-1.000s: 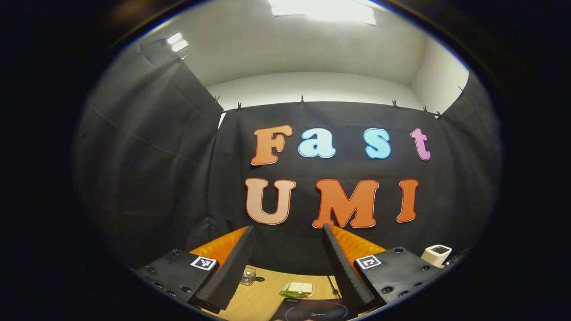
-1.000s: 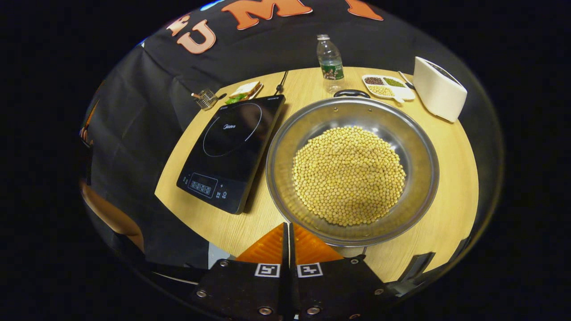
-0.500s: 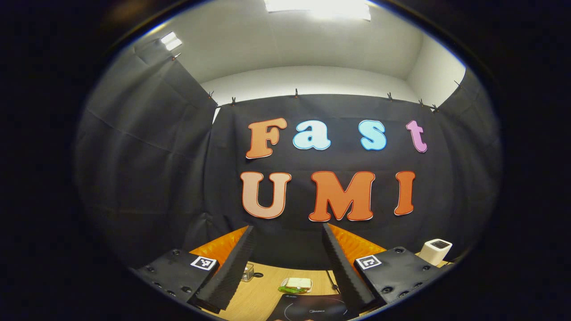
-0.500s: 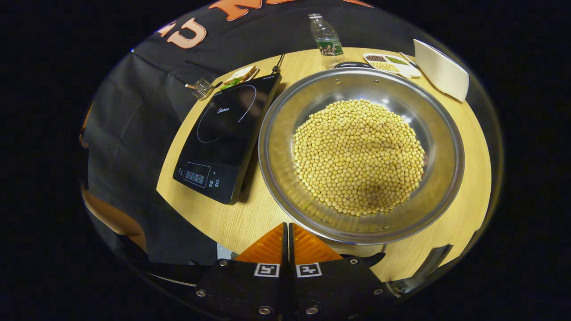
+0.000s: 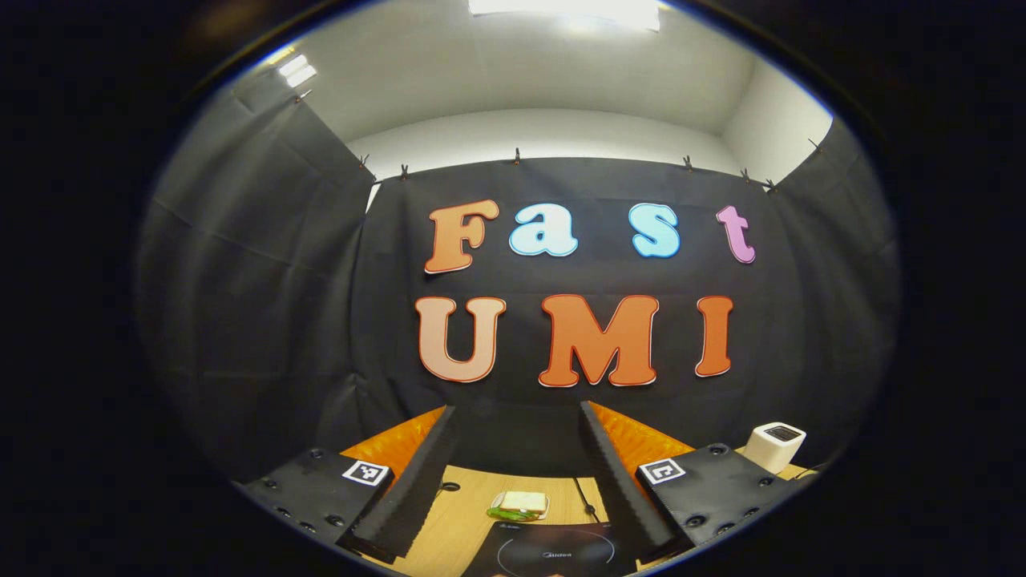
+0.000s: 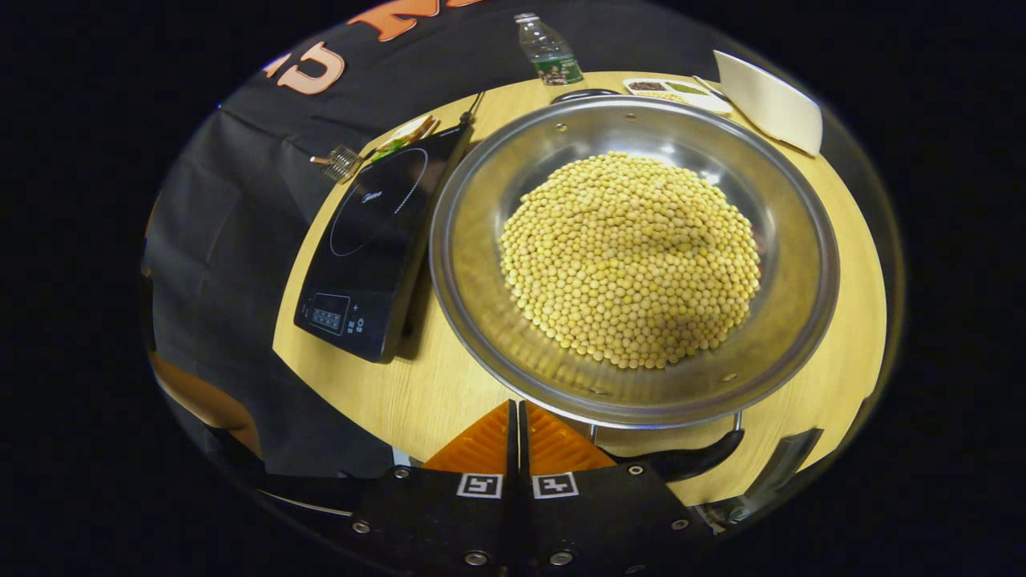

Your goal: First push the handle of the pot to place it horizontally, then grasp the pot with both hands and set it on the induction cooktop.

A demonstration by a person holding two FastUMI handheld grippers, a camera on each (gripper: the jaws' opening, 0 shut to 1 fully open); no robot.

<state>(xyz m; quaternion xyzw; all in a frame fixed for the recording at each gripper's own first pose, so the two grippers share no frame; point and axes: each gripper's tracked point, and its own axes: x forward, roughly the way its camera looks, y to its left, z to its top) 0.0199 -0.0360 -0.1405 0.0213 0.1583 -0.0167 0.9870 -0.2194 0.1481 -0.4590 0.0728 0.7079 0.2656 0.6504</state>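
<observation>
Right gripper (image 6: pixel 517 417) sits low at the table's near edge, its two fingers pressed together with nothing between them, tips just beside the near rim of the wide shiny steel pot (image 6: pixel 789 320) heaped with pale yellow soybeans (image 6: pixel 629 256). The pot rests on the round light-wood table (image 6: pixel 385 393), and the flat black induction cooktop (image 6: pixel 373 248) lies right alongside at its nine o'clock. The pot's near black handle (image 6: pixel 689 461) curves out at about five o'clock of the rim, just right of the fingertips; a second dark handle (image 6: pixel 585 94) peeks over at twelve.

Left gripper (image 5: pixel 517 481) is held up and level, fingers spread wide apart, nothing between them, the cooktop's far edge below it.

The step looks like the handle push. Best to keep those closed tips low, meet the handle side-on, and nudge slowly so the beans stay settled and the pot doesn't skid into the cooktop.
</observation>
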